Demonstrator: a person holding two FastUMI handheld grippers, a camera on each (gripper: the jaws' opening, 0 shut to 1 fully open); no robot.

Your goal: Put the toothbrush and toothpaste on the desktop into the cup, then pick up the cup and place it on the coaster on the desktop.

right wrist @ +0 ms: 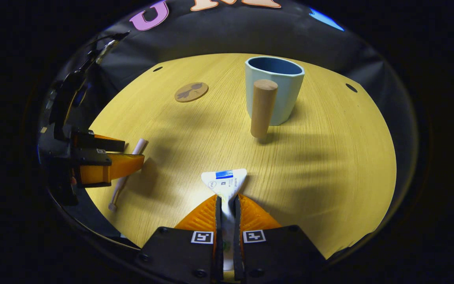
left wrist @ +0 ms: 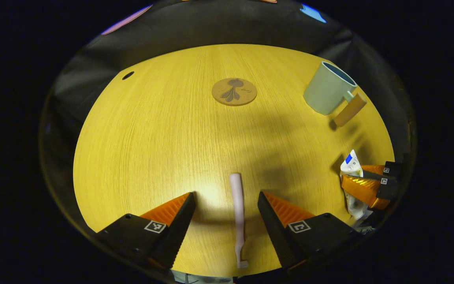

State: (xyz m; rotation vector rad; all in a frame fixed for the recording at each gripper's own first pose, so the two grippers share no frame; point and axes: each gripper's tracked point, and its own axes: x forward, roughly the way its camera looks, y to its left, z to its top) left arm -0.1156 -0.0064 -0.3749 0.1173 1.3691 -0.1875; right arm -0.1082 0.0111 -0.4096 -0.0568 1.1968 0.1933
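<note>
A pale pink toothbrush (left wrist: 237,215) lies flat on the wooden desktop (left wrist: 164,130), lengthwise between the fingers of my open left gripper (left wrist: 227,197), which straddles it without touching. My right gripper (right wrist: 227,201) is shut on the white toothpaste tube (right wrist: 224,180), whose flat end sticks out ahead of the fingers. From the left gripper view the same tube (left wrist: 351,163) and right gripper (left wrist: 363,185) sit at the right edge. The light green cup (right wrist: 274,90) with a wooden handle (right wrist: 262,108) stands upright beyond the tube. The round coaster (left wrist: 234,91) lies farther back.
Small round holes (left wrist: 127,75) mark the desktop's far corners. The left gripper (right wrist: 112,163) and the hand holding it show at the left of the right gripper view, over the toothbrush (right wrist: 126,173). Black cloth walls surround the table.
</note>
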